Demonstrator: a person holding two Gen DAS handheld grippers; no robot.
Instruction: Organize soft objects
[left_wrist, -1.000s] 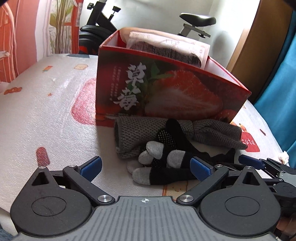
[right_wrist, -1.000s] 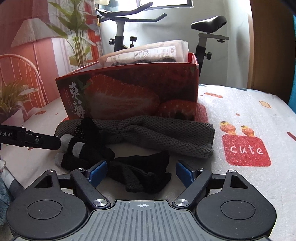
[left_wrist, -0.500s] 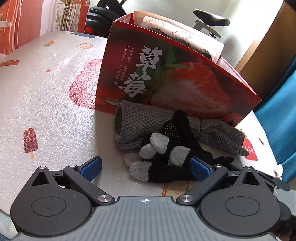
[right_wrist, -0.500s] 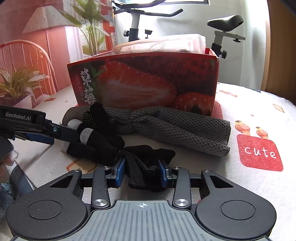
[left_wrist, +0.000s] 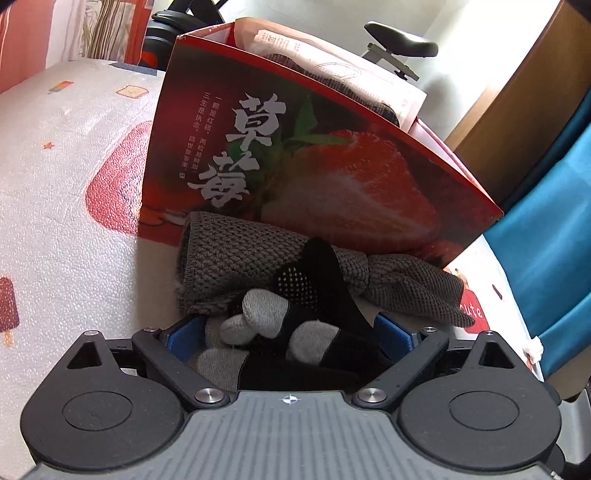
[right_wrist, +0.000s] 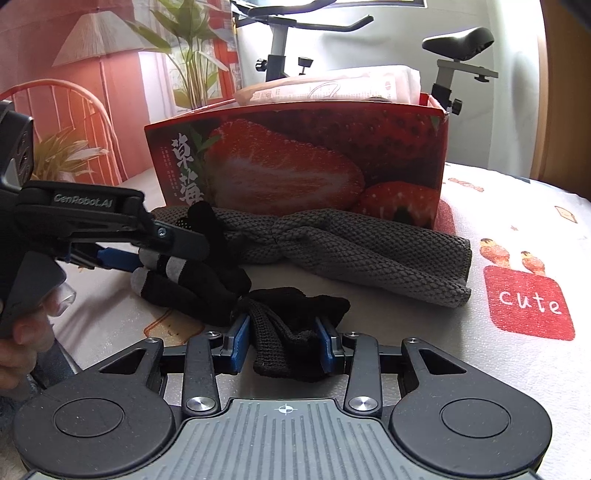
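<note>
The left gripper (left_wrist: 288, 334), jaws wide and just starting to close, has dropped around the grey-tipped black glove (left_wrist: 280, 332) before the strawberry box (left_wrist: 332, 177), while the right gripper (right_wrist: 282, 341) has clamped its cuff (right_wrist: 291, 332), so lifting looks next.

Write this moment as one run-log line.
left gripper: open, closing around grey-tipped glove | right gripper: shut on black glove | strawberry box: behind

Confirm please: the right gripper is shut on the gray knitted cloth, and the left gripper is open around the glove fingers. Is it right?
Not quite. The right wrist view shows the right gripper shut on the black glove's cuff, not the gray knitted cloth, which lies untouched against the strawberry box. The left gripper is open around the glove fingers.
</note>
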